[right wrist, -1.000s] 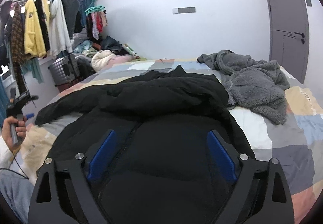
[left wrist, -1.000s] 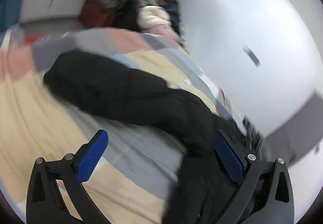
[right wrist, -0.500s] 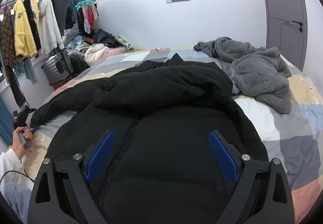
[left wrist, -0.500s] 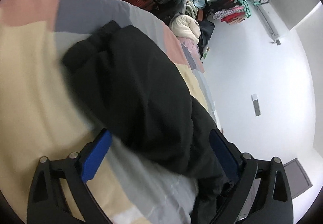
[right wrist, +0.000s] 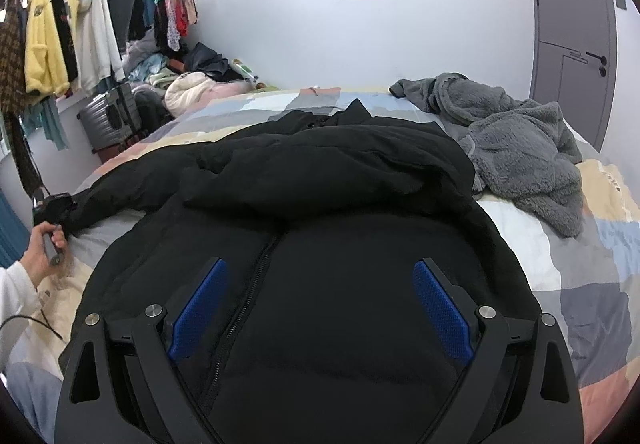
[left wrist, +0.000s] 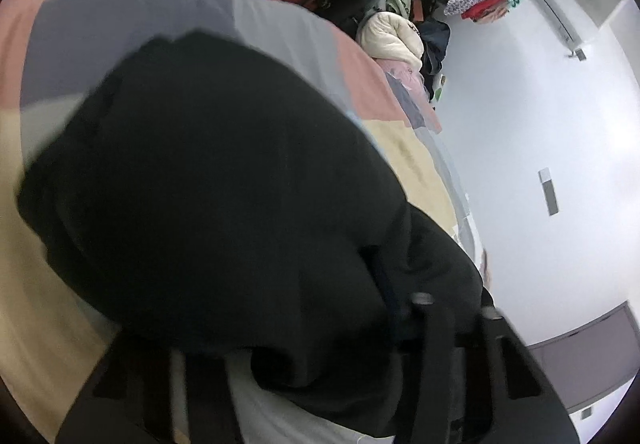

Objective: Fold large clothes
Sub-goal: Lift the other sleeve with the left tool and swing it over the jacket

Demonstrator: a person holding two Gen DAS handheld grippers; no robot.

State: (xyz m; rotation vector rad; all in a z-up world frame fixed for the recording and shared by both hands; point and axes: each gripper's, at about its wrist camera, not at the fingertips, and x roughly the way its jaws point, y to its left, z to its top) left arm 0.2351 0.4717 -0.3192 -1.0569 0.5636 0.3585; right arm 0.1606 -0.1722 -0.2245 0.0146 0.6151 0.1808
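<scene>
A large black padded jacket [right wrist: 328, 228] lies front up on the patchwork bed, zip down its middle, one sleeve folded across its chest. Its other sleeve [left wrist: 224, 204] stretches to the left and fills the left wrist view. My left gripper [right wrist: 54, 206] is at that sleeve's cuff at the bed's left edge; the sleeve covers its fingers, so I cannot see how the jaws stand. My right gripper [right wrist: 320, 308] is open and empty, hovering over the jacket's lower front.
A grey fleece garment [right wrist: 516, 148] lies crumpled on the bed's right side. Suitcases [right wrist: 110, 116] and a clothes pile stand along the left wall under a rack of hanging clothes [right wrist: 60, 40]. A grey door [right wrist: 572, 28] is at the right.
My left gripper has moved in onto the black sleeve, which now covers its fingers. The right gripper has held almost still over the jacket.
</scene>
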